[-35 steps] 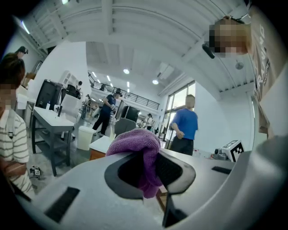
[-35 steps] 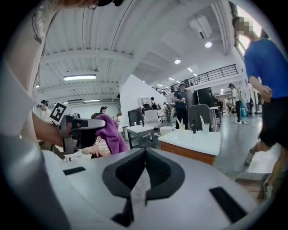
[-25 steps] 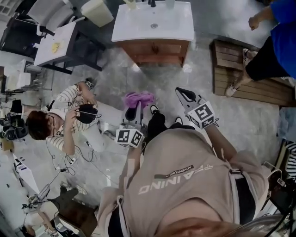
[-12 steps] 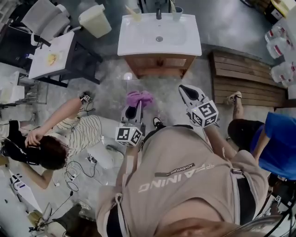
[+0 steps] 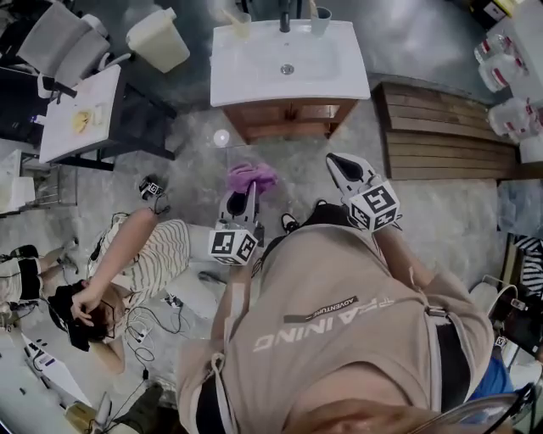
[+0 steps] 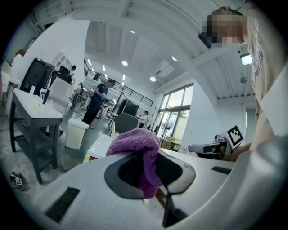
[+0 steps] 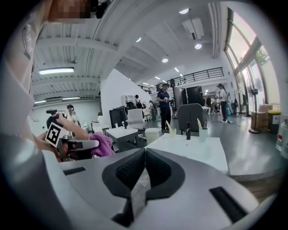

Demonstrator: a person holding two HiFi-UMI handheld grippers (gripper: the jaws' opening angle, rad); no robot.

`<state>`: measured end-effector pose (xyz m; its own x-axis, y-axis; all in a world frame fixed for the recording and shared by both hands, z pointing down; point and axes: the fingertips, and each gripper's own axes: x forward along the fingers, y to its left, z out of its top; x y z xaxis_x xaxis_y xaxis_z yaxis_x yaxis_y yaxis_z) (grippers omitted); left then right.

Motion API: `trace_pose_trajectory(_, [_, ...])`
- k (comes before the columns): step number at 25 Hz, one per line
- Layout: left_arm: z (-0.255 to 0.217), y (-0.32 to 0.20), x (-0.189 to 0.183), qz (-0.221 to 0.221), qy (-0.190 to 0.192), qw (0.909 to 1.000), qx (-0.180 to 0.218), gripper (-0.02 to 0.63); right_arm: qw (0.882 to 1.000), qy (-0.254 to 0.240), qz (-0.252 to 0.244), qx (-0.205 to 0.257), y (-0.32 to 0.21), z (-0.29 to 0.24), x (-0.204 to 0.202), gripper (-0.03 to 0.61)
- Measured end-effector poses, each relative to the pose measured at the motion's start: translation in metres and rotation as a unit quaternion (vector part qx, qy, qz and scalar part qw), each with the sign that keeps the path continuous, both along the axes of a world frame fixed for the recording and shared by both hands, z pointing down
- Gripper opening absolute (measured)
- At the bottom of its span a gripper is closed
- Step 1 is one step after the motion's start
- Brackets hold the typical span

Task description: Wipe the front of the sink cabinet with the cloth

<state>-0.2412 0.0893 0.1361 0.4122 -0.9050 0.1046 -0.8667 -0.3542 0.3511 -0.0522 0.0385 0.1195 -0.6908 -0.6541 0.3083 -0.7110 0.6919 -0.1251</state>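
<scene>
The sink cabinet (image 5: 288, 117) is brown wood under a white basin top (image 5: 288, 63), and stands ahead of me on the grey floor. My left gripper (image 5: 246, 191) is shut on a purple cloth (image 5: 250, 177), which bulges out between its jaws (image 6: 139, 148). It hangs well short of the cabinet front. My right gripper (image 5: 339, 166) is shut and holds nothing, level with the left one and to its right. In the right gripper view the basin top (image 7: 189, 150) lies ahead, and the cloth (image 7: 102, 144) shows at the left.
A person in a striped top (image 5: 136, 254) crouches on the floor at my left among cables. A white table (image 5: 81, 114) and a cream bin (image 5: 157, 38) stand left of the cabinet. A wooden pallet (image 5: 450, 136) lies to the right. Two cups (image 5: 320, 19) sit on the basin.
I have stepped closer to the cabinet, with both grippers carried forward. The crouching person has shifted down and left. The person in blue has left the right side of the view.
</scene>
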Motion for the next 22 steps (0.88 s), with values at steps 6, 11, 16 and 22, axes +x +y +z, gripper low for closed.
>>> trace_pose_trajectory(6, [0.010, -0.028, 0.003, 0.001, 0.006, 0.9999, -0.015, 0.067, 1.000, 0.004, -0.002, -0.001, -0.025, 0.006, 0.004, 0.013])
trace_pose_trajectory(11, [0.012, -0.054, 0.010, -0.009, -0.008, 0.9997, -0.022, 0.067, 1.000, -0.005, -0.019, -0.022, -0.050, 0.026, 0.008, 0.013])
trace_pose_trajectory(16, [0.009, -0.096, 0.018, -0.033, -0.011, 0.9990, -0.029, 0.067, 0.998, 0.002, -0.058, 0.003, -0.096, 0.024, 0.008, 0.013])
trace_pose_trajectory(22, [0.014, -0.148, 0.016, -0.085, 0.031, 0.9950, -0.043, 0.067, 0.994, -0.021, -0.109, -0.007, -0.133, 0.032, -0.001, 0.014])
